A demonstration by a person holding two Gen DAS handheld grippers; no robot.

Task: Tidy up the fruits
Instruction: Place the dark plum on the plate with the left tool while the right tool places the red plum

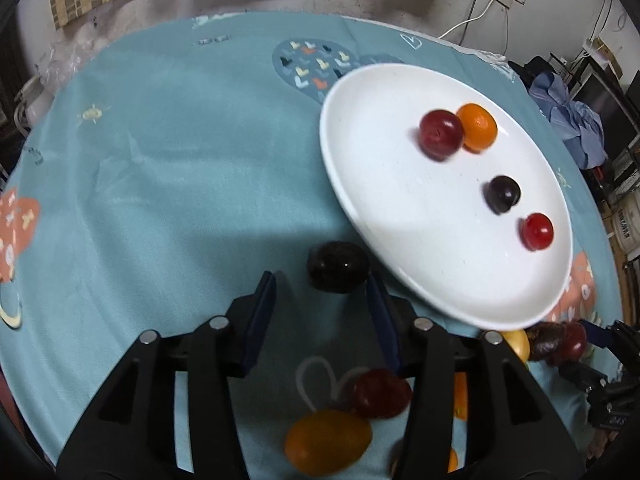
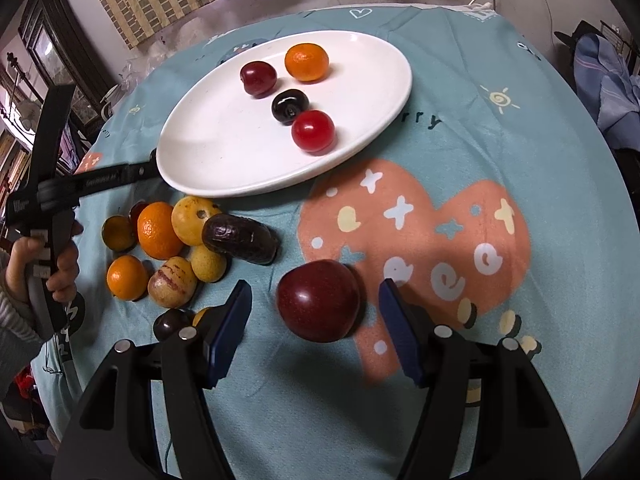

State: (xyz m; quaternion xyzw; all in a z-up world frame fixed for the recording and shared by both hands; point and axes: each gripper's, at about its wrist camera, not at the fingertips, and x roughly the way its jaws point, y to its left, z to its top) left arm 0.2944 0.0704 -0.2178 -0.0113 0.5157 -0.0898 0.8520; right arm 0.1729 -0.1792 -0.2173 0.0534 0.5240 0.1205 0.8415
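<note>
My left gripper (image 1: 322,292) stands part open, gripping nothing; a glossy dark plum (image 1: 337,267) sits just past the tips, close to my right-hand pad, and the white plate (image 1: 372,184) rim curves just beyond it, leaving little room there. Bare teal cloth (image 1: 168,168) lies open ahead and to the left. My right gripper (image 2: 316,304) is open wider, empty; a smooth red plum (image 2: 319,306) rests between the tips, clear of both pads. The heap of loose fruit (image 2: 168,248) lies outside its left jaw.

Two close downward wrist views; shared plate (image 1: 352,184)
</note>
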